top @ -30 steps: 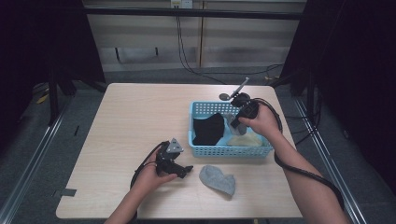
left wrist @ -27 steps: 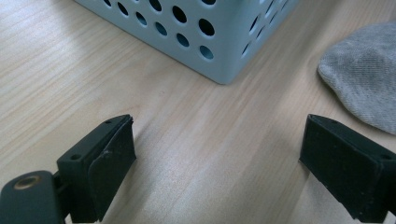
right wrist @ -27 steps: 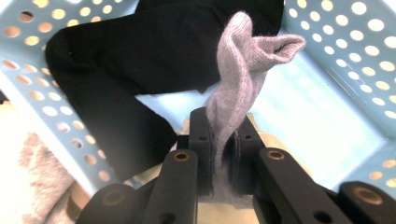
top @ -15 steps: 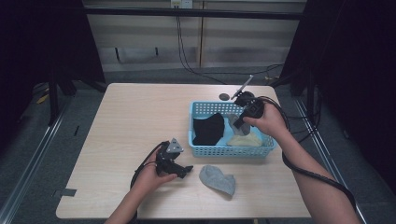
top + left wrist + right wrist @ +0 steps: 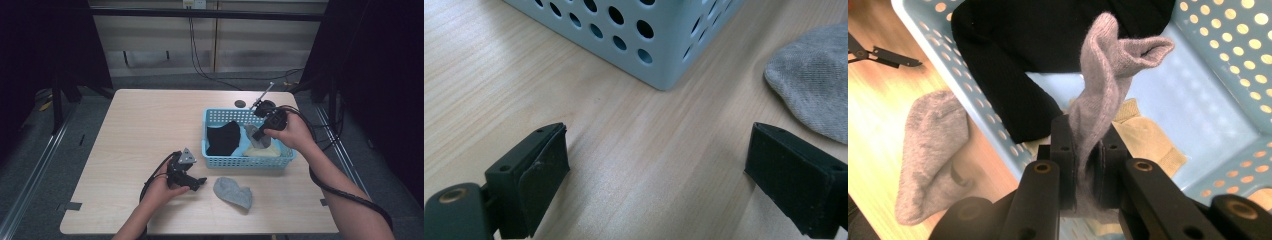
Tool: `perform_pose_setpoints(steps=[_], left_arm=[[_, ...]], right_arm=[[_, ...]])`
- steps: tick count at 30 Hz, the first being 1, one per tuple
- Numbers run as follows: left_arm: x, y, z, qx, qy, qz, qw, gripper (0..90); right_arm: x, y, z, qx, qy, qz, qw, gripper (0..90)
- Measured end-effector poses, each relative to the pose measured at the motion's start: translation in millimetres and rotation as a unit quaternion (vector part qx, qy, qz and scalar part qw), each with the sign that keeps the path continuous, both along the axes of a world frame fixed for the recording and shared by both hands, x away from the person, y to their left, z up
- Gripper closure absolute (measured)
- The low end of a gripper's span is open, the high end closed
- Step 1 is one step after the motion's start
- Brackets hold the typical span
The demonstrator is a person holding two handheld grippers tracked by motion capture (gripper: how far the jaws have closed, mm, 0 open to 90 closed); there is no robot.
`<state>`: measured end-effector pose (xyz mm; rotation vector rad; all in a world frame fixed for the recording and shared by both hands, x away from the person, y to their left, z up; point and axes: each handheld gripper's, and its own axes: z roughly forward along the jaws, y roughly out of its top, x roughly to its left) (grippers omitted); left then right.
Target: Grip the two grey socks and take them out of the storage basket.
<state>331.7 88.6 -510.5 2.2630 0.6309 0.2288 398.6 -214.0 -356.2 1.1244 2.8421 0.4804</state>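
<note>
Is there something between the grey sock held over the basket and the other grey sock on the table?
Yes: the near wall of the blue basket stands between the held grey sock and the grey sock on the table.

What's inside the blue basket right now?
In the blue basket lie a black sock and a cream sock. A grey sock hangs over them, pinched in the right gripper. The black sock hides part of the floor.
</note>
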Motion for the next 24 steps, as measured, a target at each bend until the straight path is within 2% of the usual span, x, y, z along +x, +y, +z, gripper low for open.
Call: perform_pose_setpoints(steps=[10,24], left_arm=[[0.0,0.0,0.1,0.000,0.000,0.000,1.0000,9.5],[0.0,0.0,0.0,0.000,0.000,0.000,1.0000,9.5]], right_arm=[[-13.6,-3.3,8.7,0.010,-0.004,0.012,0.9999,82.2],[-38.9,10.1,18.4,-0.002,-0.005,0.052,0.9986,82.2]])
